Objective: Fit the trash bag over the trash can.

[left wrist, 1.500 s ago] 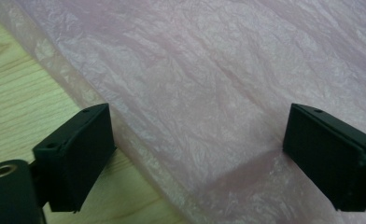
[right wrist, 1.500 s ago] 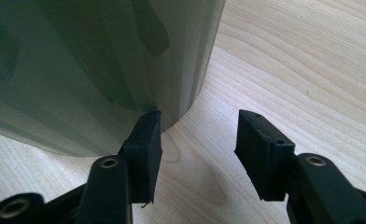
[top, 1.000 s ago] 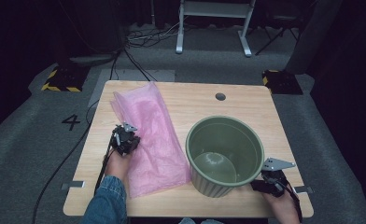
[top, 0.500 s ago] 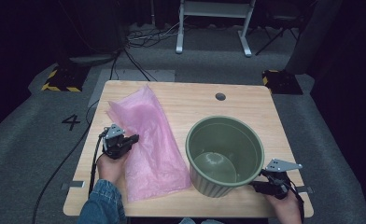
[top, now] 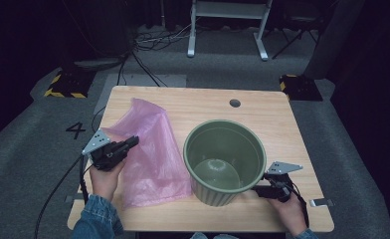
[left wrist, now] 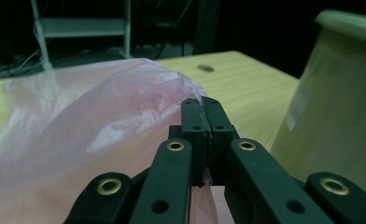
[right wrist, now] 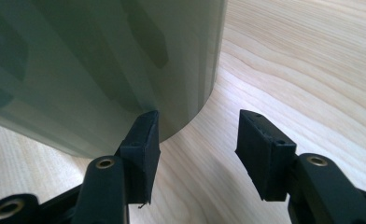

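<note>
A thin pink plastic bag [top: 153, 149] lies across the left half of the wooden table [top: 272, 114]. My left gripper [top: 131, 142] is shut on a fold of the bag's left side and holds it lifted off the table. In the left gripper view the jaws [left wrist: 202, 112] pinch the pink film [left wrist: 78, 116], with the pot [left wrist: 340, 93] at the right. A large green ribbed pot [top: 190, 154] stands upright at centre right. My right gripper [top: 260, 189] stands open low at the pot's near right base. One pad [right wrist: 144, 135] sits close against the pot wall [right wrist: 102, 60]; nothing lies between the jaws.
A round cable hole [top: 235, 103] is in the table's far side. A cable [top: 58, 189] trails off the left edge from my left gripper. Bare wood [right wrist: 288, 60] lies to the right of the pot. A white frame [top: 228, 20] stands on the floor beyond the table.
My left gripper has moved left and up, pulling the bag's left side with it. My right gripper has shifted a little closer to the pot's base.
</note>
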